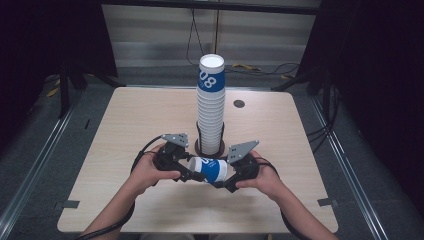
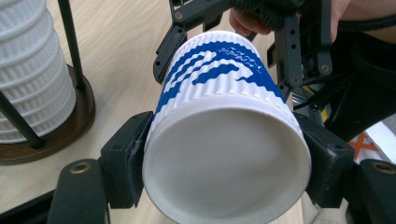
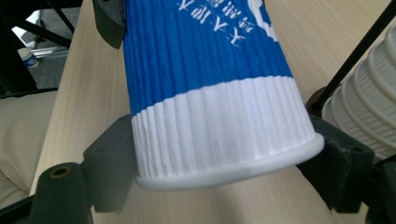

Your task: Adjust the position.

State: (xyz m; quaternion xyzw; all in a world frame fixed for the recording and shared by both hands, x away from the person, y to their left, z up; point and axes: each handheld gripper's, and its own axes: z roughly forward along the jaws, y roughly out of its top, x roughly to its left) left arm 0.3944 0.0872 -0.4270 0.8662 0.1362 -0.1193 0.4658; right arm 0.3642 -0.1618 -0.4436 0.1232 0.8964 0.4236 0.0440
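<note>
Cup point(image 1: 211, 169), blue and white with a ribbed paper wall, lies on its side just above the table point(image 1: 125, 125), at six o'clock from the tall stack of cups point(image 1: 211, 107) on its wooden stand point(image 2: 79, 126). Left gripper point(image 1: 192, 175) clamps its closed bottom end; right gripper point(image 1: 225, 182) is clenched near the rolled rim, at three o'clock of the cup. It looks light and easily crushed, so I'd squeeze gently at the stiffer base or rim, not the soft middle.
</note>
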